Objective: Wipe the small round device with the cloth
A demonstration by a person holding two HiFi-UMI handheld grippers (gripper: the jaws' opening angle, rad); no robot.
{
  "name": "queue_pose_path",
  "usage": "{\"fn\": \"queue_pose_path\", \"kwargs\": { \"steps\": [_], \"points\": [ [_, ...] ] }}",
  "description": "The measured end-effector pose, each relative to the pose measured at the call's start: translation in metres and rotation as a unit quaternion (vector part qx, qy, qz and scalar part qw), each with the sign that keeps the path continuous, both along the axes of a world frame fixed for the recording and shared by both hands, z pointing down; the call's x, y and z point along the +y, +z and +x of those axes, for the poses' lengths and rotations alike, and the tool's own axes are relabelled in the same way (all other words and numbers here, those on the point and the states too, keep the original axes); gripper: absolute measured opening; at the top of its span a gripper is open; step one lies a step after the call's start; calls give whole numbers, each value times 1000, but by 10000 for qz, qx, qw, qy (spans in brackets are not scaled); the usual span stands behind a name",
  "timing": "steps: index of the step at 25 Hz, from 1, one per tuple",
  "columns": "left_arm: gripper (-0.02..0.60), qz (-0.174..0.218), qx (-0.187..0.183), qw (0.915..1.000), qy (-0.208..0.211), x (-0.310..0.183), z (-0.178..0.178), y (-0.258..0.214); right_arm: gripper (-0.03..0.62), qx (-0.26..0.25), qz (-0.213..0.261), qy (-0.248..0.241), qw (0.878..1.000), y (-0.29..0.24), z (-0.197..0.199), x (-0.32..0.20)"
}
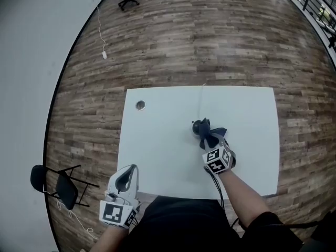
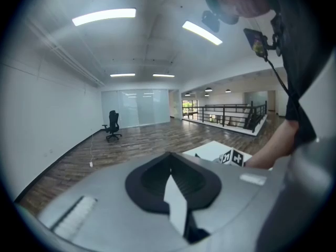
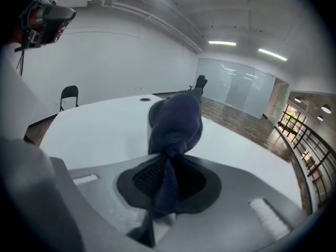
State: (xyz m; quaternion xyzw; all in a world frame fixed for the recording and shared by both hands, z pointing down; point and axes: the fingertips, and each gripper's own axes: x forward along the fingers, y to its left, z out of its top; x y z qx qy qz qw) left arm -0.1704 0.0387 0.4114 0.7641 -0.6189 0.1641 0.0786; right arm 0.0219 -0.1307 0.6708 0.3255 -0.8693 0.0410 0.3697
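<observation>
Looking down from your head, you have the right tool (image 1: 212,140) clenched on the cloth (image 1: 214,134), a dark blue bunch that sticks forward from the jaws. In the right gripper view a strip of it runs down between the two black pads, and the bunched end covers most of what lies ahead. The device (image 1: 198,126) sits on the white tabletop (image 1: 157,156), a little right of the middle, and the cloth overlaps its near right side in the head view. Only part of its dark round body shows there; in the right gripper view just a dark curved edge peeks out at the left of the cloth. Whether the cloth presses on the device or only hangs over it, you cannot tell. A thin cable (image 1: 202,100) runs from the device towards the far edge, faint against the white. Your left tool (image 1: 128,173) hovers off the near left edge of the tabletop, well apart from the device; its jaws are closed together with nothing between them. Your right forearm is cut off at the bottom of the head view.
</observation>
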Motion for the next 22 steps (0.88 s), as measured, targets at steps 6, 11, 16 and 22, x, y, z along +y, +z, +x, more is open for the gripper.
{"fn": "queue_pose_path", "kwargs": {
  "steps": [6, 11, 16, 22],
  "points": [
    [3, 104, 64, 9999, -13, -2, 0, -4, 49, -219, -377, 116, 9990, 1, 11, 16],
    [3, 251, 133, 9996, -95, -2, -1, -5, 49, -657, 1169, 266, 9906, -98, 26, -18],
    [3, 277, 195, 9993, -157, 0, -5, -7, 49, -441, 1446, -200, 9883, -116, -7, -36],
    [3, 231, 237, 9987, -379, 13, -13, -3, 49, -199, 986, -571, 9933, -77, -29, -17]
  ]
}}
